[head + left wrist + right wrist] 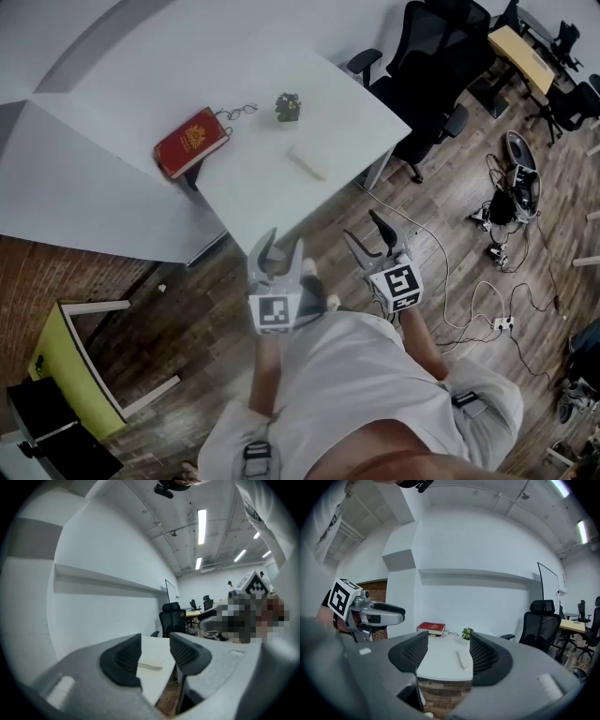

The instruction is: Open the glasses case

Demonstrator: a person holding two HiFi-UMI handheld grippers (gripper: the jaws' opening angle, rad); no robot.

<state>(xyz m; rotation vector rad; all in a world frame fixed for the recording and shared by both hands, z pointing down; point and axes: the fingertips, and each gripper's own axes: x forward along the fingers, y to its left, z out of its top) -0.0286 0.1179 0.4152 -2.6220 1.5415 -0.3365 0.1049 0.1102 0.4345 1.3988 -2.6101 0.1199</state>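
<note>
A white oblong glasses case (307,161) lies flat and shut on the white table (253,197), near its right edge. It also shows as the case (150,665) between the left jaws' line of sight and as the case (461,659) ahead of the right jaws. My left gripper (278,251) and right gripper (366,231) hang side by side over the wooden floor, short of the table's near corner. Both point towards the table. The left gripper (154,651) is open and holds nothing. The right gripper (449,651) is open too, with nothing between its pads.
On the table stand a red book (191,141), a pair of glasses (239,111) and a small potted plant (288,106). Black office chairs (431,66) crowd the table's right side. Cables and a power strip (503,323) lie on the floor. A yellow-green stand (66,366) is at the left.
</note>
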